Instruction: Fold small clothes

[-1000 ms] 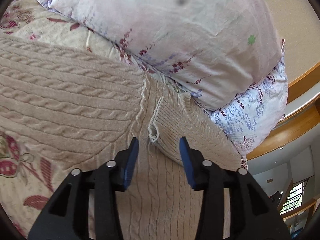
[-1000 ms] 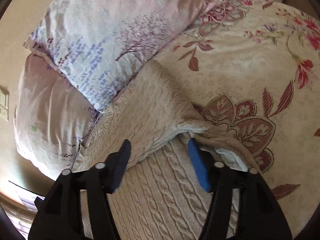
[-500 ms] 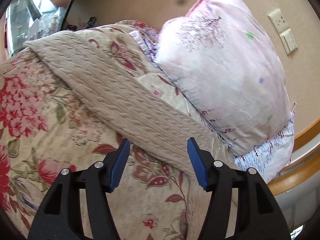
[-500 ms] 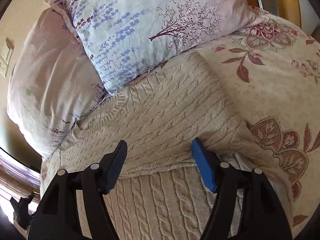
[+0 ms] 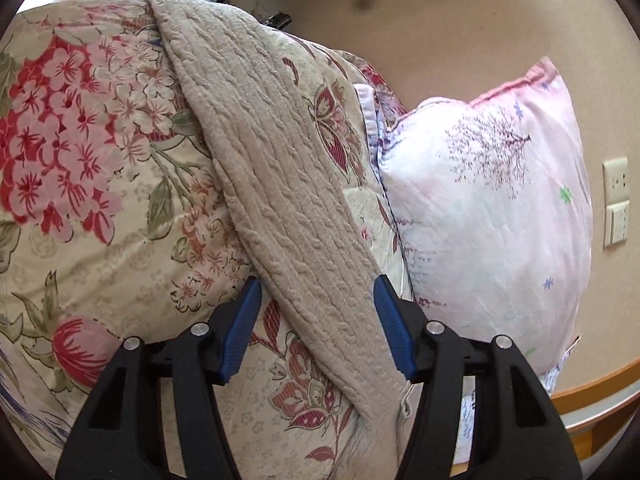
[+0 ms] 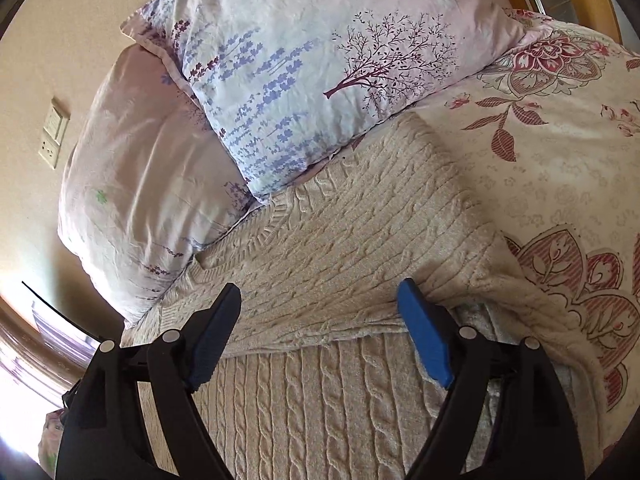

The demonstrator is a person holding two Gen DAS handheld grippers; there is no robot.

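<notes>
A floral bedspread [image 5: 92, 184] with red and pink blooms on cream covers the bed and fills most of both views. At its far end two pillows lean against a beige wall [image 5: 440, 20]: a pale pink pillow [image 5: 500, 232] printed with a small tree, and a white-and-lilac pillow [image 6: 320, 60] with lavender sprigs lying partly over it in the right wrist view. A wall switch plate [image 5: 616, 200] sits on the wall to the right of the pink pillow.

The cable-knit sweater [image 6: 340, 248], beige, lies on the bedspread with its far edge touching the pillows. In the right wrist view one part of it is folded across the body, its lower edge running between the two fingers. In the left wrist view a long sleeve [image 5: 272, 184] stretches from the far left corner of the bed down toward the near right, flat on the floral cloth.

The left gripper [image 5: 318, 328] hangs over the near end of that sleeve; the sleeve passes between the blue pads, which do not press on it, and the jaws are closing. The right gripper [image 6: 320, 328] hovers above the folded edge, its jaws opening wide, released, nothing pinched between them.
</notes>
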